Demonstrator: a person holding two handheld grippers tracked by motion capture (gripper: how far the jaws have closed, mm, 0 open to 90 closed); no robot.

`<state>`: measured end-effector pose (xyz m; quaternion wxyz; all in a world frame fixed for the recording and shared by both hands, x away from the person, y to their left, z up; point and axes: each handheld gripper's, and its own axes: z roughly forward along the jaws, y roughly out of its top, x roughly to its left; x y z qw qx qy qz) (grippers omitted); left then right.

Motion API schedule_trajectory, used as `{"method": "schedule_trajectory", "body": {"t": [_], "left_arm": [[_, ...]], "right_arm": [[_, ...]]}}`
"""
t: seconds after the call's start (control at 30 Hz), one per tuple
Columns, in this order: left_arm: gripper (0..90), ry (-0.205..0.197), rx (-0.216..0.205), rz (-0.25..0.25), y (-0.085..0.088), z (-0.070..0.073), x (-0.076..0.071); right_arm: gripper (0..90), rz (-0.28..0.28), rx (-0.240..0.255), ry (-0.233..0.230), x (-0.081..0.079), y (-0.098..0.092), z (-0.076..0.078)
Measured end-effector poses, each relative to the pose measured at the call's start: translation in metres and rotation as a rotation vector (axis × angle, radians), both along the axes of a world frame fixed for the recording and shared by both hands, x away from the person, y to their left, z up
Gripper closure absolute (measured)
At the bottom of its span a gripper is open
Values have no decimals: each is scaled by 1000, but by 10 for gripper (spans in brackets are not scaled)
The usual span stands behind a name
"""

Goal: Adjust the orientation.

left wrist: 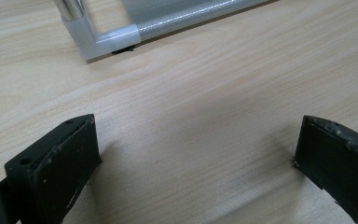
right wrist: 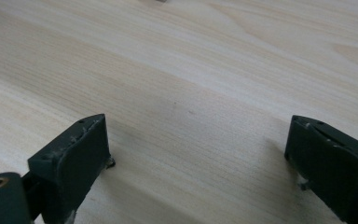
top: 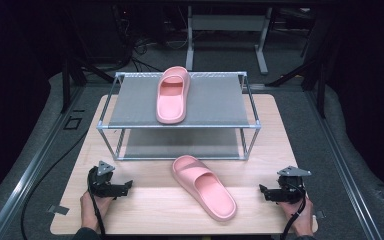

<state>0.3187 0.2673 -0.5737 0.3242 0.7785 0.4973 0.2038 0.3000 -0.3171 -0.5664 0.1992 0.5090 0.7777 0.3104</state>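
Pink slipper point(top: 203, 186) lies on the wooden table point(top: 145, 210) between the left gripper point(top: 126, 186) and right gripper point(top: 263, 191), both low, jaws apart and empty; forearms cut off.

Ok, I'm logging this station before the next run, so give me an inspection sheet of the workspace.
Surface: wooden table, bare pale wood around the tongs.
Job's things: one pink slipper lying on the table in front of the rack; second pink slipper on the top shelf of the metal rack.
Clutter: nothing seen.
Grippers: left tongs and right tongs resting on the table, both open and empty.
Cables: one trails from each gripper toward the person.
Surroundings: dark floor, a desk frame behind the table.
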Motion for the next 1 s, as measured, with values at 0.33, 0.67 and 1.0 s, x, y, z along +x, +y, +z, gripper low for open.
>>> {"method": "schedule_trajectory", "body": {"t": [0.33, 0.67, 1.0], "left_arm": [[0, -3, 1, 8, -1, 0, 1], [0, -2, -1, 7, -2, 0, 3], [0, -2, -2, 4, -2, 0, 4]], "right_arm": [[42, 70, -25, 147, 5, 23, 33], [71, 210, -66, 209, 13, 77, 60], [36, 320, -103, 264, 31, 131, 64]]}}
